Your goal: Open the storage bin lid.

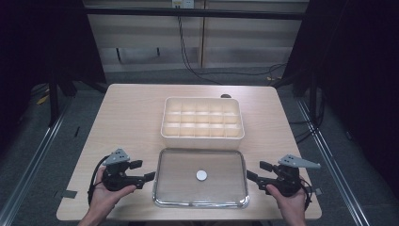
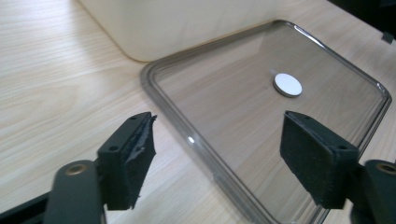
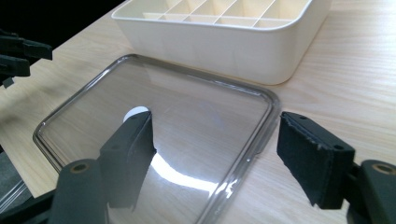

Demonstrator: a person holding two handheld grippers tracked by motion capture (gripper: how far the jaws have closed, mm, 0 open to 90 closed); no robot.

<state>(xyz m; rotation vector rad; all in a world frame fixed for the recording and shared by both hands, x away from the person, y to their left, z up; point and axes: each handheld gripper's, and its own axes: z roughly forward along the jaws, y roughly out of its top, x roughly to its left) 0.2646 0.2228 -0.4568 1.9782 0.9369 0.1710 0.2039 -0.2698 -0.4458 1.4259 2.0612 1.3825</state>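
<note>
At tabletop near edge: one clear lid (image 1: pixel 201 197) with one white disc (image 1: pixel 201 175) centred; one divided box (image 1: pixel 203 122) behind; left gripper (image 1: pixel 145 171), right gripper (image 1: pixel 256 172) flank lid, jaws apart, empty

Left gripper (image 1: pixel 144 171): black body, grey three-cornered plate on top, black cable looping off behind the hand. Two flat black jaws; in the left gripper view each jaw carries a thick dark foam pad (image 2: pixel 138 154), edges frayed, and a brass-coloured screw at the base. Right gripper (image 1: pixel 258 172): same black build, grey plate, black cable. Pads (image 3: pixel 314 156) equally worn. Both hands bare, no sleeves visible.
</note>
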